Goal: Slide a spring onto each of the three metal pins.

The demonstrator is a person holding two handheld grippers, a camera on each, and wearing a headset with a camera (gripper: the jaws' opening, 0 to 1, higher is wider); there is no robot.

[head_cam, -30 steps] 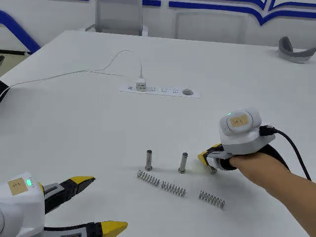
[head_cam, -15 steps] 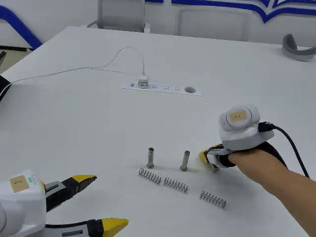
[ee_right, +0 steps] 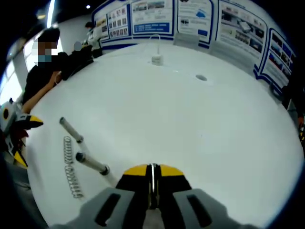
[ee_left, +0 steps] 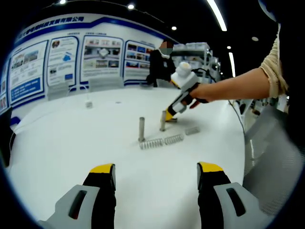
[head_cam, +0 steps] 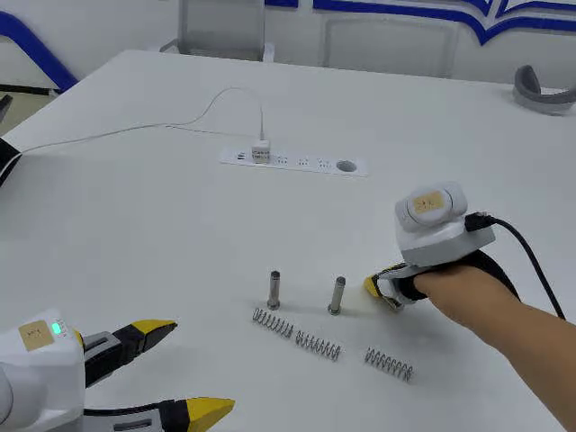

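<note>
We are working at a white table (head_cam: 126, 234) that is carrying a power strip (head_cam: 292, 163), with posters (ee_left: 62, 55) lining the wall. Two pins (head_cam: 274, 290) are standing upright just behind three springs (head_cam: 318, 346), which are lying flat. Our left gripper (head_cam: 193, 369) is hovering with its jaws released. The right gripper (head_cam: 382, 290) is clenching a thin metal piece, apparently the third pin (ee_right: 152, 183).

head view looks down — gripper views low, sharing pins (head_cam: 336, 295).

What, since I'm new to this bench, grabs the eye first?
Two upright grey metal pins stand on the white table, three coiled wire springs lying before them. Beside them the yellow-tipped right tongs are shut on a thin metal piece; the left tongs hover open, bottom left.
</note>
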